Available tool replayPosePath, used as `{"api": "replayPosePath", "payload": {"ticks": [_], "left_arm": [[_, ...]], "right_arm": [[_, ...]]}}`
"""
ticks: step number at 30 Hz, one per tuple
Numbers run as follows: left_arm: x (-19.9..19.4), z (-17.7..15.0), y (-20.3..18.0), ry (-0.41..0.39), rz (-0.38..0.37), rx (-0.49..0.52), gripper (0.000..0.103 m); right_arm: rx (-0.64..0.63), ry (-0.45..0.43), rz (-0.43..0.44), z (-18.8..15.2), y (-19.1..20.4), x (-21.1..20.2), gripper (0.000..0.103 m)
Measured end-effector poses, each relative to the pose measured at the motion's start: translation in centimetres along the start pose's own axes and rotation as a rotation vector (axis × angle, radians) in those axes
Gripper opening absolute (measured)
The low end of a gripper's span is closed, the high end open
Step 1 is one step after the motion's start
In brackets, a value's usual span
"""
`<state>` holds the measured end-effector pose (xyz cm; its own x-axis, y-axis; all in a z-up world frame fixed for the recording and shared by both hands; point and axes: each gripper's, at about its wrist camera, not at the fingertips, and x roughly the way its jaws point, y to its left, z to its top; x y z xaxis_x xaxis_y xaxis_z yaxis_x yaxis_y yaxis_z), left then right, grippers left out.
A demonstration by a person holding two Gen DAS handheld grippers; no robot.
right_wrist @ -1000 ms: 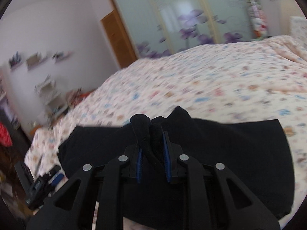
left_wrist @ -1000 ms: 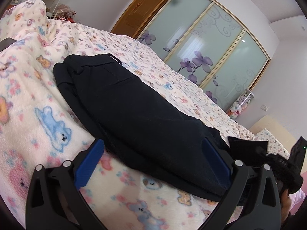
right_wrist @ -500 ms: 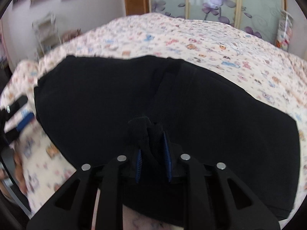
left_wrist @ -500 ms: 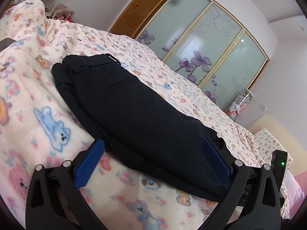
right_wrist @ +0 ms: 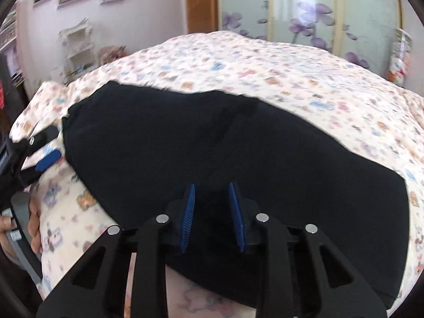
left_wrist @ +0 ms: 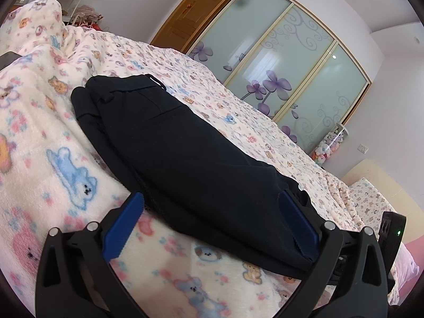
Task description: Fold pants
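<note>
Black pants (left_wrist: 180, 153) lie folded lengthwise on a bed with a cartoon-print blanket (left_wrist: 53, 143). My left gripper (left_wrist: 212, 201) is wide open, its blue pads on either side of the near end of the pants and low over the blanket. In the right wrist view the pants (right_wrist: 212, 143) spread wide across the bed. My right gripper (right_wrist: 212, 188) is partly open just over the near edge of the fabric; no cloth is pinched between its pads. The left gripper (right_wrist: 45, 156) shows at the left edge of that view.
A raised blanket fold (left_wrist: 39, 18) sits at the far left. Sliding wardrobe doors with purple flowers (left_wrist: 278, 61) and a wooden door (left_wrist: 190, 18) stand beyond the bed. Wall shelves (right_wrist: 76, 45) are at the left. A hand (right_wrist: 31, 225) is at the lower left edge.
My right gripper carried a pinched fold of the pants over, lowered it onto the rest and opened, letting it go. The left gripper stayed open in place.
</note>
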<state>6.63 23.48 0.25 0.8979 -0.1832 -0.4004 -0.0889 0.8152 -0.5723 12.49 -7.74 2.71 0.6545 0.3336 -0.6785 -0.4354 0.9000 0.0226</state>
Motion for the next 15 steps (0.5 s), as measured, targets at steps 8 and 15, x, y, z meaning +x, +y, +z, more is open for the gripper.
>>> {"api": "replayPosePath", "payload": {"ticks": [8, 15], "left_arm": [[0.1, 0.0, 0.0, 0.004, 0.000, -0.002, 0.101], [0.2, -0.2, -0.1, 0.006, 0.003, -0.002, 0.101]], "right_arm": [[0.066, -0.006, 0.002, 0.3, -1.2, 0.2, 0.013], [0.096, -0.156, 0.078, 2.3, -0.5, -3.2, 0.013]]}}
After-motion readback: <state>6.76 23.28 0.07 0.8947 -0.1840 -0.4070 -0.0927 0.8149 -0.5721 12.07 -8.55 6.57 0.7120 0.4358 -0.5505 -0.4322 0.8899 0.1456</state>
